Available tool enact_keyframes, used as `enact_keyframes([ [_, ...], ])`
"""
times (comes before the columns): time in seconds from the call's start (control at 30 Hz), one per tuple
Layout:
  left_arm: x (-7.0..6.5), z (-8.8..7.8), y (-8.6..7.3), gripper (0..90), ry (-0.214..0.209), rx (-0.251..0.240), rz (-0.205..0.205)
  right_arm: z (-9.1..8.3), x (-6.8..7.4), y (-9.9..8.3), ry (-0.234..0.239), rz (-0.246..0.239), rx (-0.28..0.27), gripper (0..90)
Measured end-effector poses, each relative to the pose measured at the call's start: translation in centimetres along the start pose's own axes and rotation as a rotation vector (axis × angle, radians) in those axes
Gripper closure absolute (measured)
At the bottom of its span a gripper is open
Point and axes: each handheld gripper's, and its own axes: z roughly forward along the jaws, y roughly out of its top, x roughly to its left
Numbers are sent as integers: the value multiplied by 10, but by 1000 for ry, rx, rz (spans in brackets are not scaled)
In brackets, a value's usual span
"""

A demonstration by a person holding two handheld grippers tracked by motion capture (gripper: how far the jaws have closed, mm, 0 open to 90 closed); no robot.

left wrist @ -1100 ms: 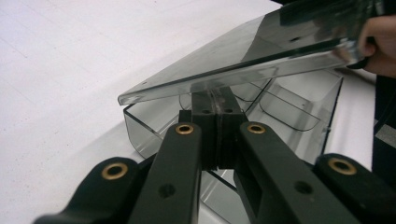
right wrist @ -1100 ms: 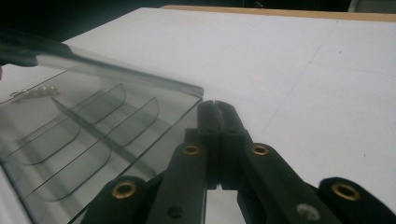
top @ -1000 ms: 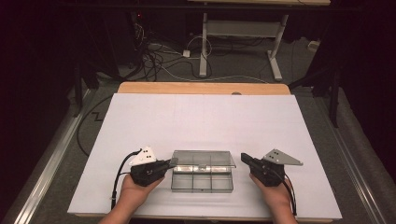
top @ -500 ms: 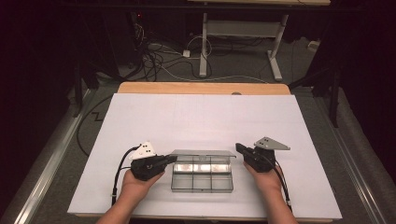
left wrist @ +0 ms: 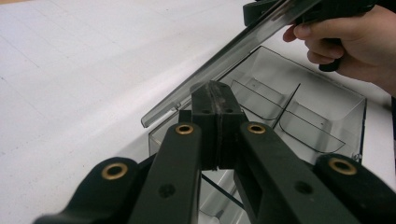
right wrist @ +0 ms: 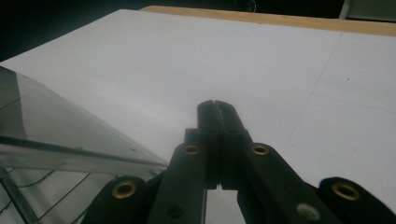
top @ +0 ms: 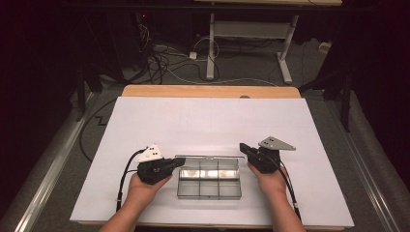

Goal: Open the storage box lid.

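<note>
A clear plastic compartment box (top: 209, 189) lies near the front of the white table top (top: 208, 121). Its hinged lid (top: 209, 156) stands raised at the rear. My left gripper (top: 183, 163) is shut, its tips at the box's left wall under the lid. The left gripper view shows those shut tips (left wrist: 215, 88) close to the tilted lid (left wrist: 219, 60), with the empty compartments (left wrist: 299, 107) beyond. My right gripper (top: 241, 146) is shut with nothing in it, its tips at the lid's right end. In the right gripper view the shut jaws (right wrist: 216, 105) sit beside the lid (right wrist: 56, 135).
The table's wooden far edge (top: 208, 91) runs across the back. Beyond it, cables (top: 164, 58) and a white desk frame (top: 246, 29) stand on the dark floor. White surface stretches behind and beside the box.
The lid has swung up from flat on the box to raised at the rear. The right gripper has moved left and farther back, along with the lid's right end. The left gripper has barely moved.
</note>
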Motion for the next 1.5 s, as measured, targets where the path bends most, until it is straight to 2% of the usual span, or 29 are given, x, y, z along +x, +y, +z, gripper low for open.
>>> enact_keyframes([
  [0.53, 6, 4, 9, 874, 20, -13, -13, -6, 6, 13, 44, 4, -71, 900],
  [0.87, 8, 4, 15, 874, 24, -36, -18, -8, 11, 25, 55, -21, -113, 900],
  [1.0, 9, 5, 18, 874, 24, -45, -19, -7, 11, 25, 46, -22, -117, 900],
  [1.27, 13, 6, 20, 874, 32, -58, -32, -2, 7, 27, 58, -18, -117, 900],
  [1.4, 10, 1, 19, 874, 37, -56, -15, 0, 8, 28, 53, -11, -117, 900],
  [1.5, 7, -12, 17, 875, 58, -94, 3, 1, 8, 29, 53, -12, -122, 900],
])
